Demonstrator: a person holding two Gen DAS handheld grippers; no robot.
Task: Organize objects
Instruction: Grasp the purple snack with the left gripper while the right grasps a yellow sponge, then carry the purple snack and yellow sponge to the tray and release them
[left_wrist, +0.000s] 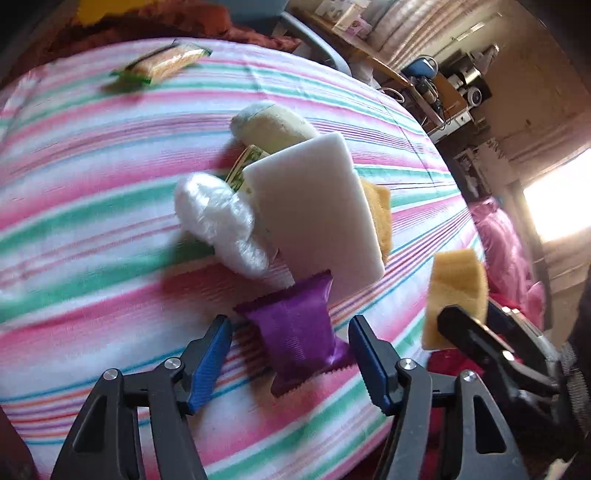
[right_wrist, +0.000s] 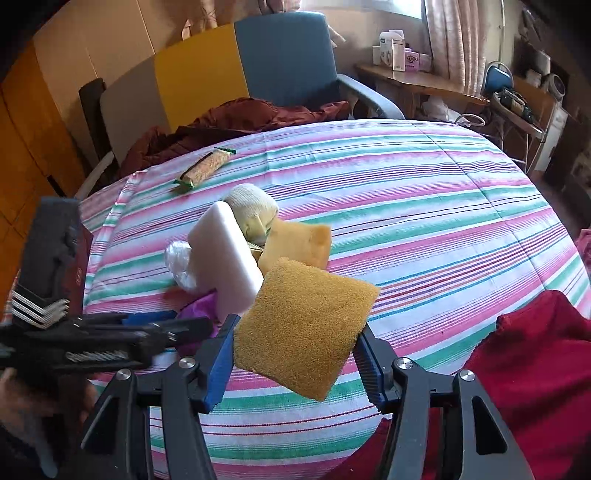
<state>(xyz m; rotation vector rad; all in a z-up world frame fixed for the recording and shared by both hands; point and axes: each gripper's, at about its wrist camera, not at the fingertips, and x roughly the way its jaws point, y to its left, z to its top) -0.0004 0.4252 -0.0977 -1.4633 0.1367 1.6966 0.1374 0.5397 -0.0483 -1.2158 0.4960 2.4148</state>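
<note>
A pile lies on the striped cloth: a white block (left_wrist: 317, 210) (right_wrist: 227, 254), a white plastic wad (left_wrist: 218, 221) (right_wrist: 179, 264), a rolled cream sock (left_wrist: 269, 125) (right_wrist: 253, 208), a yellow sponge (right_wrist: 299, 243) and a purple sachet (left_wrist: 295, 332). My left gripper (left_wrist: 290, 363) is open, its blue pads either side of the purple sachet. My right gripper (right_wrist: 295, 354) is shut on a second yellow sponge (right_wrist: 304, 328), held above the cloth just right of the pile; it also shows in the left wrist view (left_wrist: 456, 291).
A green-ended snack bar (left_wrist: 162, 64) (right_wrist: 207, 168) lies apart at the far side of the striped cloth (right_wrist: 424, 206). A blue chair (right_wrist: 288, 62) and brown clothes stand behind. A red cloth (right_wrist: 535, 369) lies at the near right edge.
</note>
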